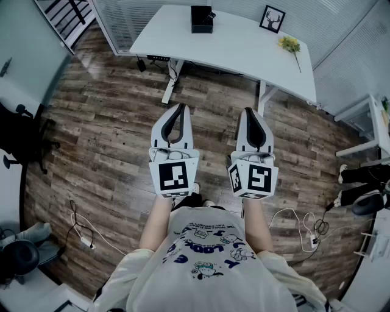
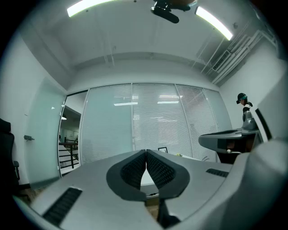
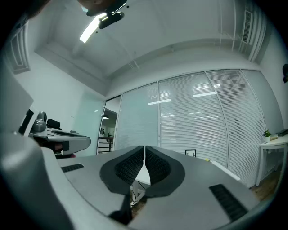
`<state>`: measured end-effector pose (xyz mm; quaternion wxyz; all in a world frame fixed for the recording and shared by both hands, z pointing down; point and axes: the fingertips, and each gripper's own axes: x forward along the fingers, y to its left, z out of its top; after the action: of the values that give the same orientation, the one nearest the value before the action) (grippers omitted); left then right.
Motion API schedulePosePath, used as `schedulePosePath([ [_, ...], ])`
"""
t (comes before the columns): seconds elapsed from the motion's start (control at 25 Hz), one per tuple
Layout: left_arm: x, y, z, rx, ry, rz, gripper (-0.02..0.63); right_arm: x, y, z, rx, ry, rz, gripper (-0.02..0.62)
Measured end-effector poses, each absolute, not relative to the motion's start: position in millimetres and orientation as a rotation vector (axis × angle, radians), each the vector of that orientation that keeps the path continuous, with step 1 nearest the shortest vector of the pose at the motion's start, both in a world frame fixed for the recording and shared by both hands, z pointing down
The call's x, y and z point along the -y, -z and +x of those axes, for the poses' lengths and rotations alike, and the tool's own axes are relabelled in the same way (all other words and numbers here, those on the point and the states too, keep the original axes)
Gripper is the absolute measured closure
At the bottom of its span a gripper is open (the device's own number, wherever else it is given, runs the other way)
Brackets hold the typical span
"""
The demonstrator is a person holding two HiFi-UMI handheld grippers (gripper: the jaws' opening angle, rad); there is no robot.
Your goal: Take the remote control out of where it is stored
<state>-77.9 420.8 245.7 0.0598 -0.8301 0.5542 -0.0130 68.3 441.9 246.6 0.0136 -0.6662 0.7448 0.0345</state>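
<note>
Presently: left tool [image 1: 181,106] and right tool [image 1: 251,110], grey-and-white two-jaw units, each with jaws pressed together on nothing, held side by side over the brown plank floor [image 1: 103,128], well short of the white rectangular desk [image 1: 244,52]. Remote control: not in view; judged likeliest inside the black square box [image 1: 202,19] at the desk's far edge, near a black-framed picture [image 1: 272,19] and yellow flowers [image 1: 290,44]. Step in hand: approach; next move calls for closing on the desk, parting one tool's jaws and reaching into the box.
</note>
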Motion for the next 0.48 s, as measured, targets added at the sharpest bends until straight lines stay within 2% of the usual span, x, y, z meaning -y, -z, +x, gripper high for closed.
schedulePosePath([
  [0.48, -407.3, -248.5, -91.4, -1.672, 0.037, -2.524, 0.589, -428.3, -249.3, 52.3, -2.325, -0.093, -2.063, 0.556],
])
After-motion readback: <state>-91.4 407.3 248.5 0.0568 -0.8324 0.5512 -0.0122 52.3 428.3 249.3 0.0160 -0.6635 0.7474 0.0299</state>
